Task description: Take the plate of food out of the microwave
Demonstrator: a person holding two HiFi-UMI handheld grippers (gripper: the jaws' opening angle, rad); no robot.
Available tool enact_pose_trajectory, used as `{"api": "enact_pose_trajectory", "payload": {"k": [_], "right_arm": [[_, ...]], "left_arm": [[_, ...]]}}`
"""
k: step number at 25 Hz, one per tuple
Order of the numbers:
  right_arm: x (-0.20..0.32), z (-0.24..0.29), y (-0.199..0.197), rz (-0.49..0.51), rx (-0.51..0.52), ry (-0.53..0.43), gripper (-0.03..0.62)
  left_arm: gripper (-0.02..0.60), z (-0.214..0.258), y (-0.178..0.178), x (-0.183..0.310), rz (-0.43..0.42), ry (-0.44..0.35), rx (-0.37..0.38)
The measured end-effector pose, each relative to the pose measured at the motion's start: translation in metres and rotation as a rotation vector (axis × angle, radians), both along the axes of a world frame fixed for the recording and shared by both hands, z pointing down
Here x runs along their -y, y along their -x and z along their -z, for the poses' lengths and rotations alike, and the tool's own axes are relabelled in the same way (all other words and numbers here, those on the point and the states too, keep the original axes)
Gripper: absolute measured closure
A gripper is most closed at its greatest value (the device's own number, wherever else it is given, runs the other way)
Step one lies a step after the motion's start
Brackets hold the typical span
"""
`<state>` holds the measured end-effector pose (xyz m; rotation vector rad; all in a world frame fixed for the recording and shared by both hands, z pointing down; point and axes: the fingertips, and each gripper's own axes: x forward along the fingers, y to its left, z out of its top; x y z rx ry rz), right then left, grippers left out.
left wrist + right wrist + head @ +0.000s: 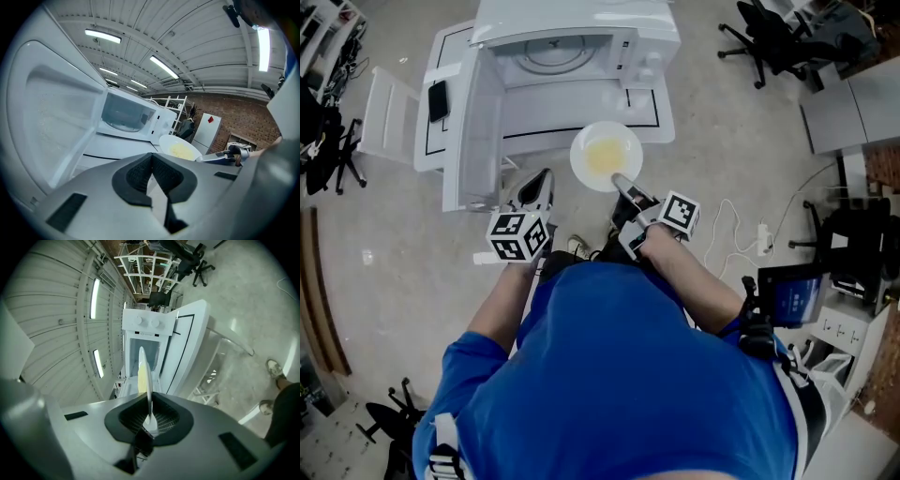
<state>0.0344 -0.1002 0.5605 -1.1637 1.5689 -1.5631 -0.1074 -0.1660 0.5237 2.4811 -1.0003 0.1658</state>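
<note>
A white plate (606,156) with yellow food is held level in front of the open microwave (572,52), over the white table's (656,117) front edge. My right gripper (623,184) is shut on the plate's near rim. In the right gripper view the plate (145,376) shows edge-on, its rim pinched between the pads (161,420). My left gripper (532,190) is shut on nothing, just in front of the open door (478,131). In the left gripper view its gripper (152,177) faces the microwave cavity (126,115), with the plate (180,150) at the right.
The microwave door (51,117) swings out to the left, close to the left gripper. A white chair (386,117) stands left of the table. Office chairs (769,37) and desks are at the right, and cables (741,230) lie on the floor.
</note>
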Motion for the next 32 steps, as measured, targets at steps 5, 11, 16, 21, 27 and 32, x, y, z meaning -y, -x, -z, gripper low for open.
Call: {"api": "enact_pose_trajectory", "payload": {"k": [5,11,16,21,27,32], "right_arm": [[-0.004,-0.005,-0.001,0.004,-0.004,0.002,0.571],[-0.006,0.000,-0.007,0.016,-0.006,-0.003,0.571],[-0.005,-0.004,-0.008,0.021,-0.005,-0.004,0.571],[-0.005,-0.003,-0.016,0.025,-0.001,-0.002,0.571],[-0.002,-0.002,-0.023,0.039,-0.015,-0.005,0.571],[0.001,0.000,-0.023,0.045,-0.008,-0.011,0.571]], "left_arm": [[0.571,-0.001,0.004,-0.003,0.016,0.007,-0.012],[0.571,0.006,0.001,-0.005,0.041,0.004,-0.018],[0.571,0.003,0.001,-0.006,0.051,0.005,-0.019],[0.571,0.006,-0.007,-0.008,0.055,0.002,-0.012],[0.571,0.006,-0.015,-0.007,0.056,0.005,-0.009],[0.571,0.006,-0.017,-0.006,0.059,0.006,-0.007]]}}
